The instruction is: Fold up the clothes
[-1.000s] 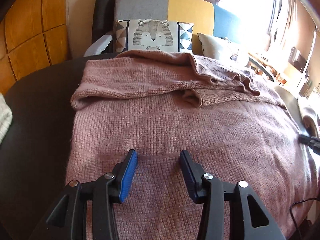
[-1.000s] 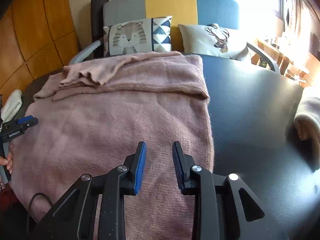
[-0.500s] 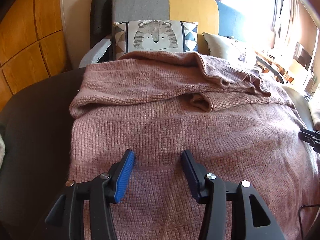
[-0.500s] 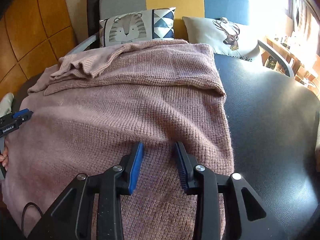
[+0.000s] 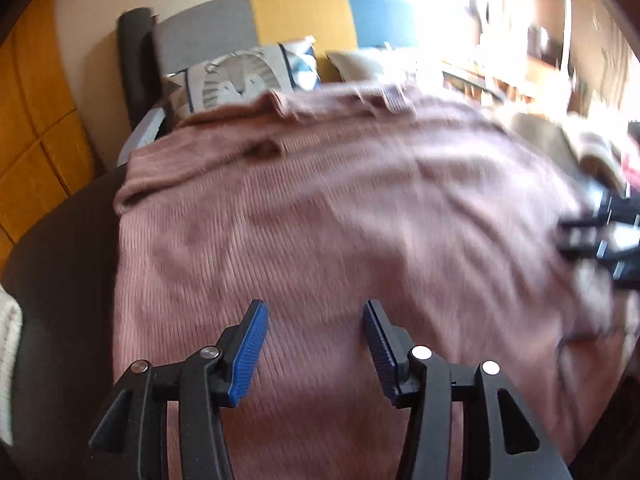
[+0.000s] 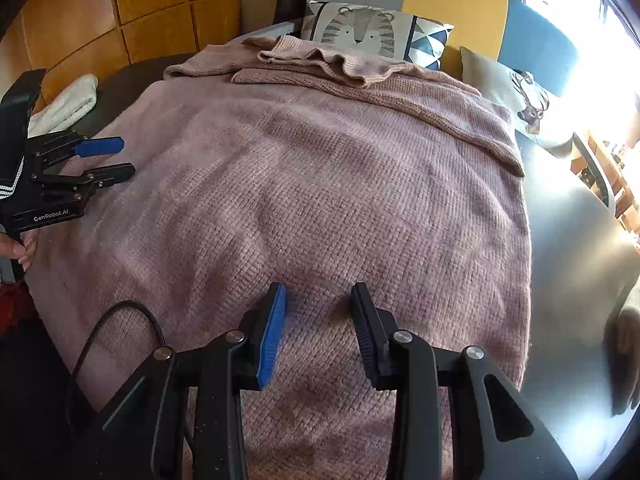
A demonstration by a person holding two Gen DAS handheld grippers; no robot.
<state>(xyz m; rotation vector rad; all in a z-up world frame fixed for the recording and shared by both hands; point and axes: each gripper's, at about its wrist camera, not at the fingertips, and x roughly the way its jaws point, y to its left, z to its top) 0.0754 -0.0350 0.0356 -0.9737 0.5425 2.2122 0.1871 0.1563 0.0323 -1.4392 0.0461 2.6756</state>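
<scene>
A pink knit sweater [image 5: 340, 220] [image 6: 320, 180] lies spread flat on a dark round table [image 6: 568, 240], with its sleeves folded across the far end [image 6: 320, 60]. My left gripper [image 5: 313, 306] hovers open over the sweater's near left part, with nothing between its blue pads. In the right wrist view the left gripper [image 6: 125, 157] shows at the left edge, open, held by a hand [image 6: 20, 246]. My right gripper [image 6: 319, 288] hangs over the near right part of the sweater, its jaws opening and empty. It appears blurred at the right of the left wrist view [image 5: 580, 236].
A sofa behind the table holds a tiger cushion [image 6: 360, 32] and a deer cushion [image 6: 528, 100]. A folded white cloth [image 6: 68, 104] lies at the table's left edge. A black cable [image 6: 100, 340] loops over the near edge. Bare tabletop lies right of the sweater.
Both views have swung and rolled; the left one is now blurred. The right gripper's jaws stand wider than before. The left gripper shows closer and larger in the right view.
</scene>
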